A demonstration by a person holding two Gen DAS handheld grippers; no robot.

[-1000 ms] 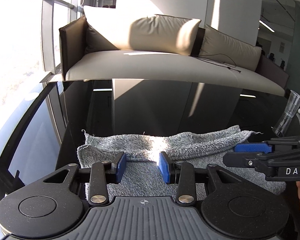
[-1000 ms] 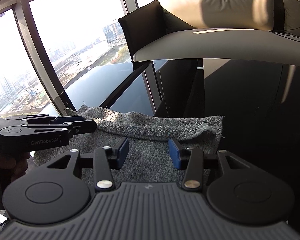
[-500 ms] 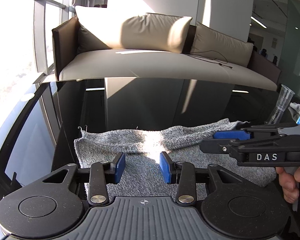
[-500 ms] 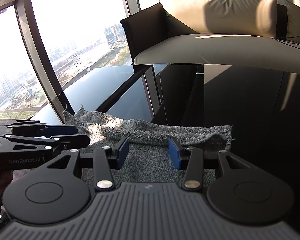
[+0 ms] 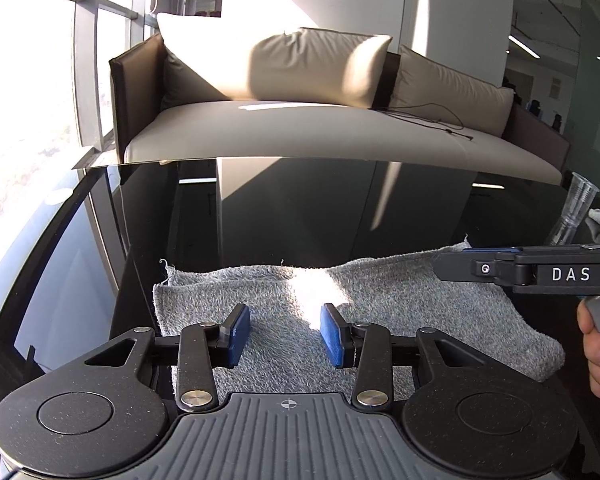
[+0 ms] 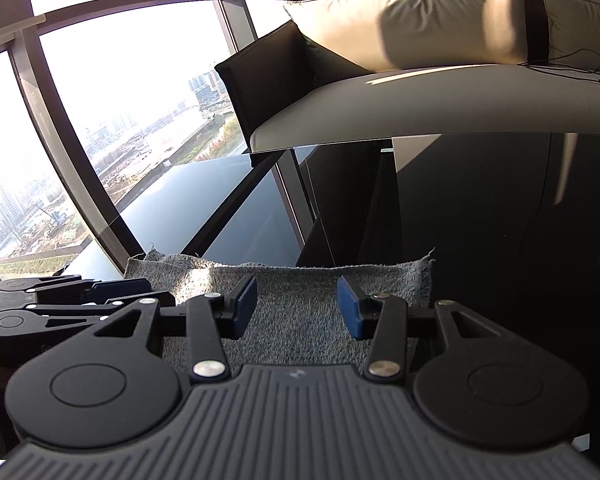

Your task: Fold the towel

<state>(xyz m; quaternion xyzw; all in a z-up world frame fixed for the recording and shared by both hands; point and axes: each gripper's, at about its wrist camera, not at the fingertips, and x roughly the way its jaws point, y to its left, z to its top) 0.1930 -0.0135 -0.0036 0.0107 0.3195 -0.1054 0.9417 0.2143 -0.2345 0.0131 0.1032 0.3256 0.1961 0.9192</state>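
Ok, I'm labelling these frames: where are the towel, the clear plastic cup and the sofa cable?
towel (image 5: 400, 300): left wrist view, flat middle area.
clear plastic cup (image 5: 576, 212): left wrist view, its side wall.
sofa cable (image 5: 428, 116): left wrist view, loop on the seat.

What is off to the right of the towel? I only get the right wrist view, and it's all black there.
Observer: A clear plastic cup stands on the dark table, beyond the towel's far right corner.
Operator: Who holds these right tongs?
Observer: A bare hand grips the right tongs from underneath.
Operator: Are the left tongs shut?
Observer: No, the left tongs are open over the towel, holding nothing.
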